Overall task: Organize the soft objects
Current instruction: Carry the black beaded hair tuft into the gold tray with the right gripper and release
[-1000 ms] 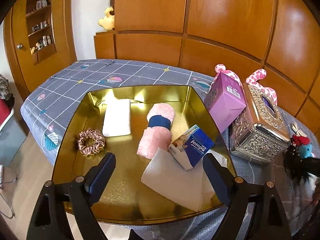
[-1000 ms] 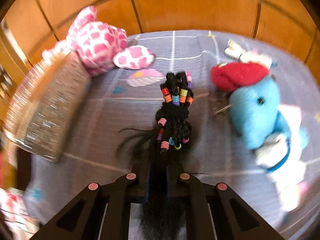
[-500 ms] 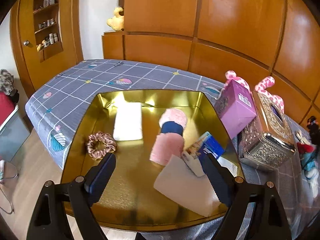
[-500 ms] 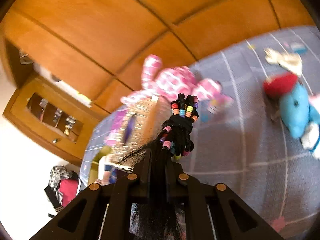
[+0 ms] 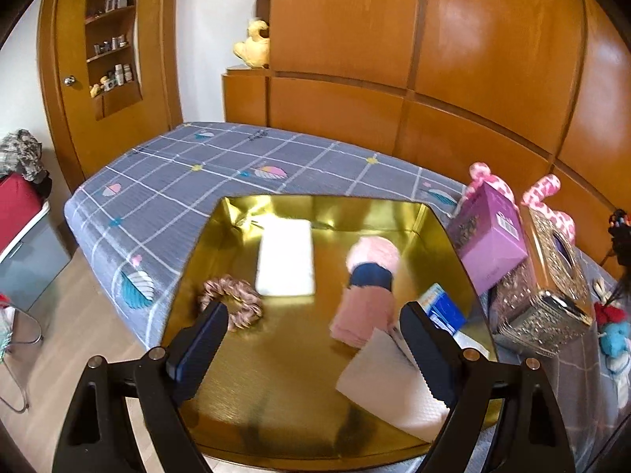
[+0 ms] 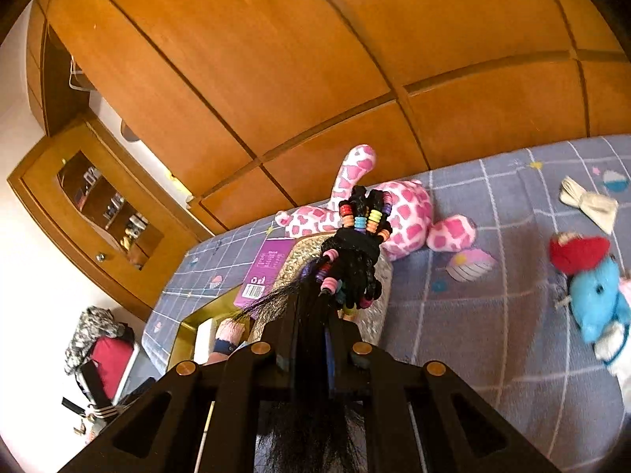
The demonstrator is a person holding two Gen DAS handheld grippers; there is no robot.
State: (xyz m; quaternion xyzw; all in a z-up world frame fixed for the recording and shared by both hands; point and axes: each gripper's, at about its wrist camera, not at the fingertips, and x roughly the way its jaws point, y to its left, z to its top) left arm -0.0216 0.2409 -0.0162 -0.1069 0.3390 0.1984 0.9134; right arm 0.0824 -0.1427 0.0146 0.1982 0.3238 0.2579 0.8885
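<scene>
Jaws of the right gripper (image 6: 311,311) clamp a beaded black hairpiece (image 6: 355,252); left gripper (image 5: 315,339) gapes above the gold tray (image 5: 276,394).

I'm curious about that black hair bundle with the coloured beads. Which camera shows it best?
The right wrist view: the black hair bundle with coloured beads fills the centre, clamped in the shut right gripper, beads and loose strands clear. The left wrist view catches only a dark sliver of it at the right edge, beside the ornate silver tissue box.
</scene>
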